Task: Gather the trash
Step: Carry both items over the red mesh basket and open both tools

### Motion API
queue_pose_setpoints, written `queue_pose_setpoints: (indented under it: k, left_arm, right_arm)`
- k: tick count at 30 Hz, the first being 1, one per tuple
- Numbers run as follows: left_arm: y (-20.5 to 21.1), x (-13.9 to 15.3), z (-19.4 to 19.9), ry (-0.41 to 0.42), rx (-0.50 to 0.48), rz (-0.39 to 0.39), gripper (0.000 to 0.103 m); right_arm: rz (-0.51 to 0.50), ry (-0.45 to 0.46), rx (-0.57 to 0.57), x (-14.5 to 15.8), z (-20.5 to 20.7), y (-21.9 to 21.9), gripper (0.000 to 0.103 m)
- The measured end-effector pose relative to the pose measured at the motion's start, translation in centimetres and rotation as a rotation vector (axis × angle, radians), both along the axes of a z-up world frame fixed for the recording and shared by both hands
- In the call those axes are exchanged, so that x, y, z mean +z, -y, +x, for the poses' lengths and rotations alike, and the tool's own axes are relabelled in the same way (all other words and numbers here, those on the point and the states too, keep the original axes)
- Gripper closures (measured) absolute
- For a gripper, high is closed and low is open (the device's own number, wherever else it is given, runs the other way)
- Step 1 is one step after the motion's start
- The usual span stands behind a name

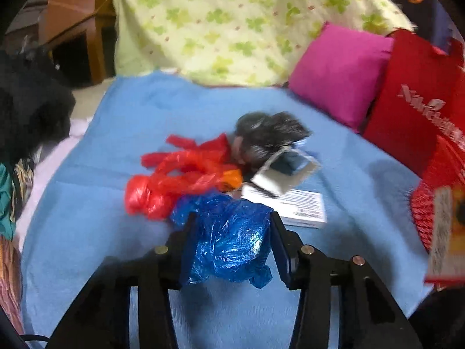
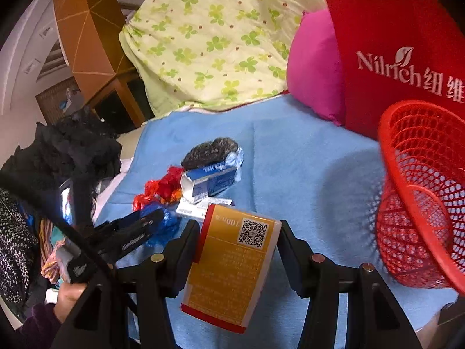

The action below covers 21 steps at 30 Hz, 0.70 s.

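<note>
On the blue blanket lies a heap of trash. My left gripper is shut on a crumpled blue plastic bag, which fills the gap between its fingers. Behind it are a red plastic bag, a dark crumpled wrapper, an opened blue-and-white carton and a flat white box. My right gripper is shut on a yellow box with a QR code, held above the blanket just left of the red mesh basket. The left gripper shows in the right wrist view at lower left.
A pink cushion and a red paper bag stand behind the basket. A green clover quilt is piled at the back. Black clothing and patterned fabrics lie along the left edge. A wooden cabinet stands at the far left.
</note>
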State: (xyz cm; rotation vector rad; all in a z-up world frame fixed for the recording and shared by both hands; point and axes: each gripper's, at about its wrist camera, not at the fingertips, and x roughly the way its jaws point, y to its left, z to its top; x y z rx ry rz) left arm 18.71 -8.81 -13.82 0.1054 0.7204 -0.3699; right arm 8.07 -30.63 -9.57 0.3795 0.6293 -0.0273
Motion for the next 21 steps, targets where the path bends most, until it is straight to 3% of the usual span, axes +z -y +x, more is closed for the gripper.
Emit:
queue_pose_setpoints:
  k: [7,13,17,21]
  left_arm:
    - [1.8,7.3,-5.7,0.118,-0.177,-0.109,0.054]
    - [8.0,13.4,-8.6,0.173,-0.451,-0.251,0.054]
    - [13.3,15.1,-9.3,0.148,-0.606,-0.305,0.053]
    - [19.1,14.9,-9.5,0.108,-0.707,-0.304,0.051]
  right_arm:
    - [-0.037,0.102,-0.06,3.7,-3.3,2.1,0.046]
    - [-0.028,0.17,-0.186,6.2,-7.6,7.1,0.046]
    - [-0.012,0.184,-0.302,6.9,-10.3,11.9,0.046]
    - [0.026,0.18,-0.391,6.5,-12.2,16.3,0.045]
